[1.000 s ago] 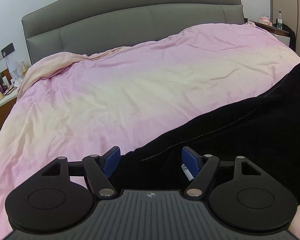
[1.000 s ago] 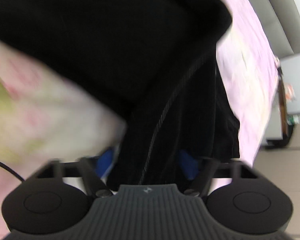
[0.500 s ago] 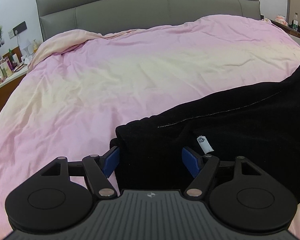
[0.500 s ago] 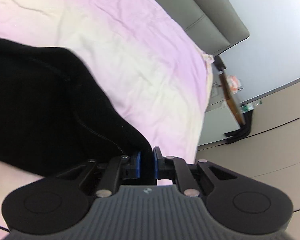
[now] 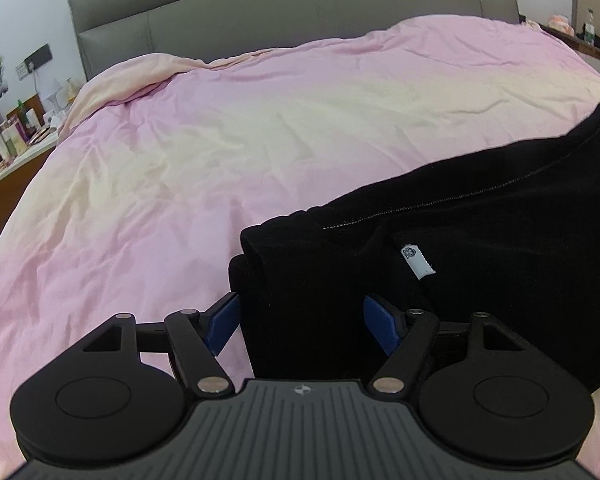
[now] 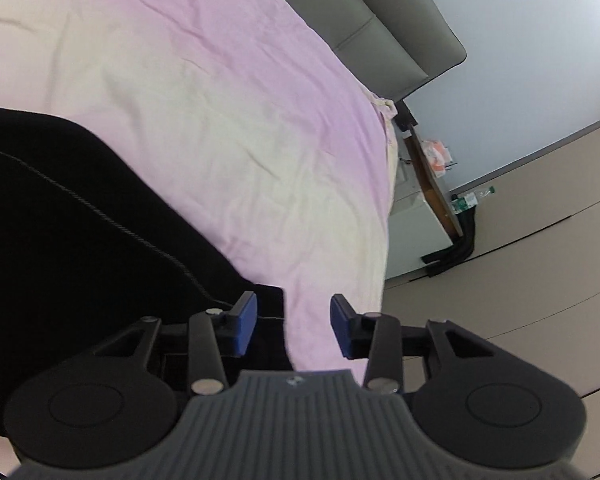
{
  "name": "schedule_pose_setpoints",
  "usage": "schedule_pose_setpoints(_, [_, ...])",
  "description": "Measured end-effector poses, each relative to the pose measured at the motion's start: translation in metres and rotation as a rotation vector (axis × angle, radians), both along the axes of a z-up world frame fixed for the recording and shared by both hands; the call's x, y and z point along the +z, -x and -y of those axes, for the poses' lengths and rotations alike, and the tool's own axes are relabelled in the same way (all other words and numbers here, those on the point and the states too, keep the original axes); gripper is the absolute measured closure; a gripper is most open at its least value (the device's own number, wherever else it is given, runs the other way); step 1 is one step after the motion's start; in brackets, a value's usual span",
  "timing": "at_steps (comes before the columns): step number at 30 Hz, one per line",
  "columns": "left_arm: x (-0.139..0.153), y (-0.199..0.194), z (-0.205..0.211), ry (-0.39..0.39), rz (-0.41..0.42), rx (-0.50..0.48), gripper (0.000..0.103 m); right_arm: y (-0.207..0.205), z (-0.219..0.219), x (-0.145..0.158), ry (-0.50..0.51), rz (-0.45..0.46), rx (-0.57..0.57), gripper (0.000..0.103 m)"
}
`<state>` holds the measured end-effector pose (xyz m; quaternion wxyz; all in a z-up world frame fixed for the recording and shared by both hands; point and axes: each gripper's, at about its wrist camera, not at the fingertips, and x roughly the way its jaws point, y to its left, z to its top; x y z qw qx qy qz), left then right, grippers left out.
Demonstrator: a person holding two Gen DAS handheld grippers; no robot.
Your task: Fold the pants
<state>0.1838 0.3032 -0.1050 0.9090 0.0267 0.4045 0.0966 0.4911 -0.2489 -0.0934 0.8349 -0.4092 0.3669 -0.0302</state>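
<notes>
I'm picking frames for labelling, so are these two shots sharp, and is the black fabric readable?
Left wrist view: sharp, even soft light; the black velvety pants are near-featureless except a stitched seam and white label. Right wrist view: mildly soft, the pink duvet pale; fisheye bends both.

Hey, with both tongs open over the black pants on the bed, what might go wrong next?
The left tongs straddle several stacked layers of the black pants; closing may catch only some, skewing the fold. The right tongs sit at the pants' corner near the pink duvet, so they might pinch bedding too.
</notes>
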Motion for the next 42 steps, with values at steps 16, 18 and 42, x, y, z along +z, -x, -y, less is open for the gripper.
schedule_pose_setpoints(16, [0.009, 0.115, -0.014, 0.584, 0.202, 0.369, 0.008, 0.143, -0.007, -0.036, -0.742, -0.005, -0.143, 0.041])
schedule_pose_setpoints(18, [-0.003, 0.123, -0.01, 0.625, 0.2, 0.4, 0.008, 0.159, 0.005, -0.044, -0.794, 0.046, -0.162, 0.039])
schedule_pose_setpoints(42, [-0.074, 0.111, -0.017, 1.009, 0.411, 0.77, 0.061, 0.122, 0.124, -0.136, -1.757, 0.136, -0.683, 0.028])
